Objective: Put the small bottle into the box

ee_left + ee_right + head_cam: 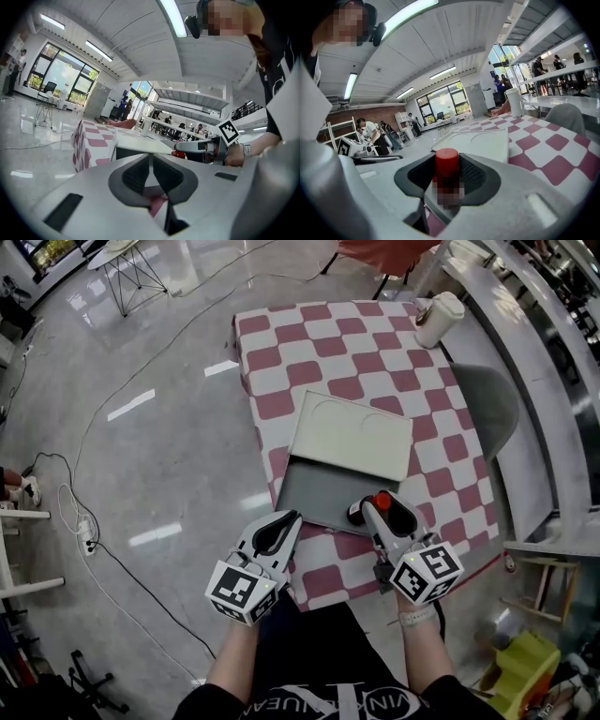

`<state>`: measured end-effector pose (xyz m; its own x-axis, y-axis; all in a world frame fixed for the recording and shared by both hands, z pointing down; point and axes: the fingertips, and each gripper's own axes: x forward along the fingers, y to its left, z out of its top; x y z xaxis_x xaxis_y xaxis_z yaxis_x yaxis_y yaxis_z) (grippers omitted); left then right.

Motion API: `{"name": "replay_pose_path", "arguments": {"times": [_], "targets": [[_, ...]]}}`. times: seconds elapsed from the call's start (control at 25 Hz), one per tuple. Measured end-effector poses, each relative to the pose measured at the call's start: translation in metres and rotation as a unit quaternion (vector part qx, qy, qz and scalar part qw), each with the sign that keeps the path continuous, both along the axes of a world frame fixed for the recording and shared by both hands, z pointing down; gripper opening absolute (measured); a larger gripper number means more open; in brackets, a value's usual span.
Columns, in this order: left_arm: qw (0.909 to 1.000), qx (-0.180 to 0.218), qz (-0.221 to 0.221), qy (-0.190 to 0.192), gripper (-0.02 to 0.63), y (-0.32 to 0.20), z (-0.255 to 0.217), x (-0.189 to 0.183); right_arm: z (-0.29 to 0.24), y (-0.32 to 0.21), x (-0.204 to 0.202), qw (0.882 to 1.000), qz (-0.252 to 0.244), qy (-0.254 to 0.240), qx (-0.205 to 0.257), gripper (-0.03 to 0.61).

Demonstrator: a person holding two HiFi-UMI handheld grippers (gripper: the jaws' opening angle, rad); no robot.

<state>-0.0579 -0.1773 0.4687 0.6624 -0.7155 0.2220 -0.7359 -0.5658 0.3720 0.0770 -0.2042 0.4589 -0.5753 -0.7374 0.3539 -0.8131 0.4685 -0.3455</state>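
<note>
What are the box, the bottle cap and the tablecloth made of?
Box: probably cardboard or thin plastic, since its grey and pale surfaces are flat and matte with no shine.
Bottle cap: likely plastic, being smooth and evenly red with a soft gleam.
Tablecloth: cloth or vinyl, can't tell which. It has printed red and white checks and hangs over the table edge.

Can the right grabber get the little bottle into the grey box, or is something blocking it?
Probably yes. The right gripper, shut on the small bottle, hangs at the near right corner of the box. The lid lies open behind it and the inside looks bare, so nothing seems in the way.
</note>
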Motion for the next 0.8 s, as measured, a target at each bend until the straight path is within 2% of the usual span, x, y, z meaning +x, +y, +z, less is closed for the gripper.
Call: {"name": "replay_pose_path", "arguments": {"times": [0.32, 0.8], "targets": [[0.9999, -0.006, -0.013, 0.002, 0.031, -0.001, 0.003, -0.002, 0.013, 0.004, -0.011, 0.997, -0.042, 0.064, 0.017, 0.153], [0.9997, -0.017, -0.019, 0.006, 0.031, 0.005, 0.005, -0.001, 0.018, 0.013, -0.021, 0.991, -0.078, 0.101, 0.035, 0.153]]}}
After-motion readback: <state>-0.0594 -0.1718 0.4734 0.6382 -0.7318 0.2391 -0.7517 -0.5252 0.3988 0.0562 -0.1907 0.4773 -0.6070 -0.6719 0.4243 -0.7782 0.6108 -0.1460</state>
